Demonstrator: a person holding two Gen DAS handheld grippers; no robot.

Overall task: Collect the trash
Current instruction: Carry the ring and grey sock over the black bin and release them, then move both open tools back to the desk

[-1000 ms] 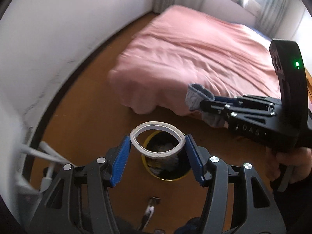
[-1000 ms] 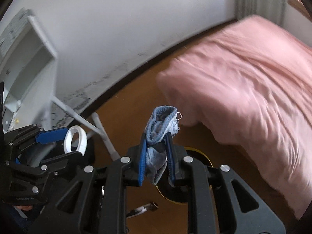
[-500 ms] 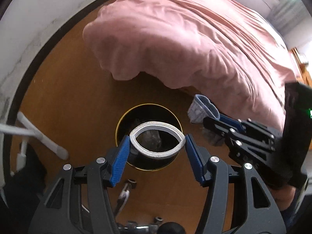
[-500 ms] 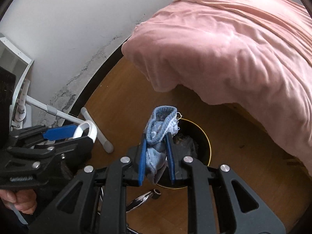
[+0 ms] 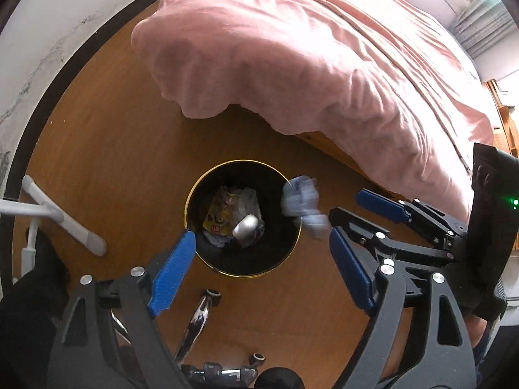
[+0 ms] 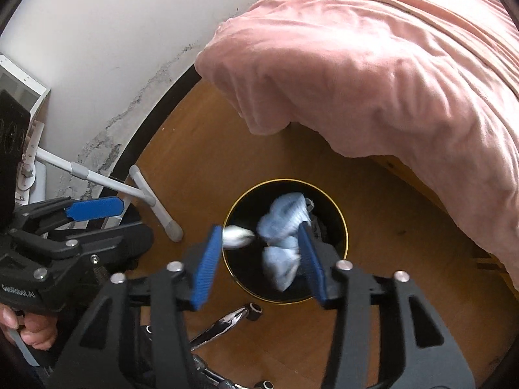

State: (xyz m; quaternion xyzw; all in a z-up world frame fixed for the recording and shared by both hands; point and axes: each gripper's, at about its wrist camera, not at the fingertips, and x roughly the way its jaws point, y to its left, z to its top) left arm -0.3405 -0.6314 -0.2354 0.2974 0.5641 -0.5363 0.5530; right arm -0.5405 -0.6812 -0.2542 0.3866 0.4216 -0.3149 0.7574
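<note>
A black trash bin with a gold rim (image 5: 194, 191) (image 6: 343, 223) stands on the wooden floor beside the bed, with wrappers inside. My left gripper (image 5: 259, 269) is open above it; the white tape ring (image 5: 245, 225) (image 6: 236, 236) is falling blurred into the bin. My right gripper (image 6: 259, 259) (image 5: 360, 227) is open above the bin too. The light-blue sock (image 6: 283, 227) (image 5: 301, 204) is loose and blurred in mid-air just beside the right finger, over the bin's rim.
A bed with a pink cover (image 5: 324, 64) (image 6: 389, 64) overhangs the floor close behind the bin. A white wall with a dark skirting (image 6: 129, 32) is at left, with a white tube stand foot (image 5: 65, 220) (image 6: 155, 204). Chrome chair legs with castors (image 5: 198, 317) lie below the bin.
Both grippers have opened above the bin. The tape ring has left the left gripper and the sock has left the right gripper; both are dropping.
</note>
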